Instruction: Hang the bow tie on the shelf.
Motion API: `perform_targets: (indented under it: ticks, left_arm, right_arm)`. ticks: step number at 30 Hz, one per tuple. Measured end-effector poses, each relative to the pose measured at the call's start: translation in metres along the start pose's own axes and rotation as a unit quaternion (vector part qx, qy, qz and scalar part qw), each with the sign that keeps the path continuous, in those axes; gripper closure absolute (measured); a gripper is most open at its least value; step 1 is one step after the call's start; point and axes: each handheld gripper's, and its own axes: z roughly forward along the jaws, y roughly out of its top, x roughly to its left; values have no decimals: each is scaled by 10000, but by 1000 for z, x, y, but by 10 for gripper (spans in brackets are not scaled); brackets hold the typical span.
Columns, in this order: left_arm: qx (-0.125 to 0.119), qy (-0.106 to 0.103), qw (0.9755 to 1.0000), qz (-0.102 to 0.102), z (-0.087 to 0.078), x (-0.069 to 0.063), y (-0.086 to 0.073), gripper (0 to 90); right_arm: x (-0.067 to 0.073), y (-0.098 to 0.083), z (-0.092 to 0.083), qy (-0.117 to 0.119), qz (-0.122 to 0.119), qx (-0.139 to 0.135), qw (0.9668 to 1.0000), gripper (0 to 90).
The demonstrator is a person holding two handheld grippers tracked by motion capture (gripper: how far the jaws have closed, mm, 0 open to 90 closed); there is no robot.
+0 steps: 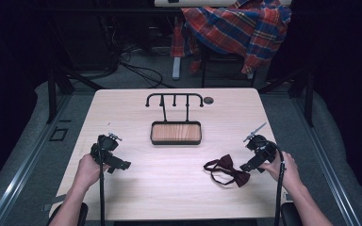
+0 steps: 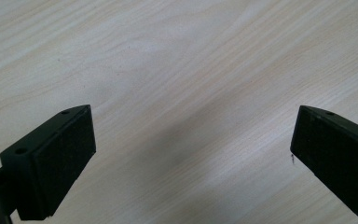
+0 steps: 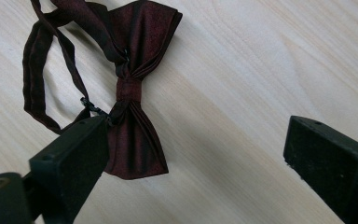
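A dark maroon satin bow tie [image 1: 228, 170] with a thin neck strap of the same cloth is seen lying flat on the pale wooden table [image 1: 169, 188], toward four o'clock from the table's middle. In the right gripper view the bow tie [image 3: 135, 93] is shown with two pleated, glossy wings pinched by a narrow centre band; the strap is looped out to the side and a small dark clasp is seen on it.

The right gripper [image 1: 250, 165] is held just beside the bow tie, at its three o'clock in the high view. Its jaws are spread wide, and nothing is clamped between them; one wing of the bow tie is partly covered by one jaw in the right gripper view.

The left gripper [image 1: 115, 165] is held near the table's nine o'clock side, well apart from the bow tie, its jaws likewise spread over bare wood.

A black wire rack with a wooden tray base [image 1: 176, 133] is placed at twelve o'clock.
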Motion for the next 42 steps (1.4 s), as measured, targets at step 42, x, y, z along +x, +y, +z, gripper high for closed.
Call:
perform_targets:
  ticks: [42]
  left_arm:
    - [34,27,9998,194,0,-4,2,0]
  right_arm:
    - [10,18,14,697,347,-386,9962,19]
